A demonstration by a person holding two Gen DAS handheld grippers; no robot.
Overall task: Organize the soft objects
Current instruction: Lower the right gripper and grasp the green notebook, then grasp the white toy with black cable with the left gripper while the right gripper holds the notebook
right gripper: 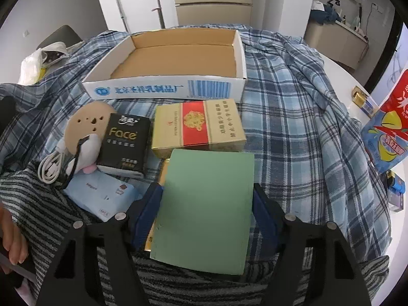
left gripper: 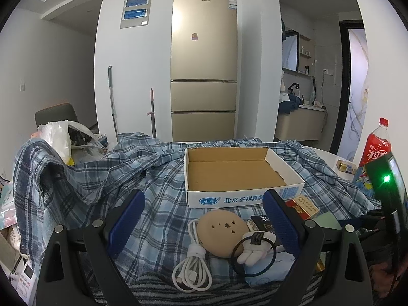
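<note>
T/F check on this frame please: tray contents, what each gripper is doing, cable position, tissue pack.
1. The cardboard tray is empty. True.
2. The right gripper is shut on the green sponge. True: its blue fingers press both sides.
3. The left gripper holds the white cable. False: it is open, and the cable lies coiled on the cloth between its fingers, untouched.
4. The black tissue pack sits inside the tray. False: it lies on the plaid cloth in front of the tray, beside the gold and red carton.
5. The red bottle lies on its side. False: it stands upright.
</note>
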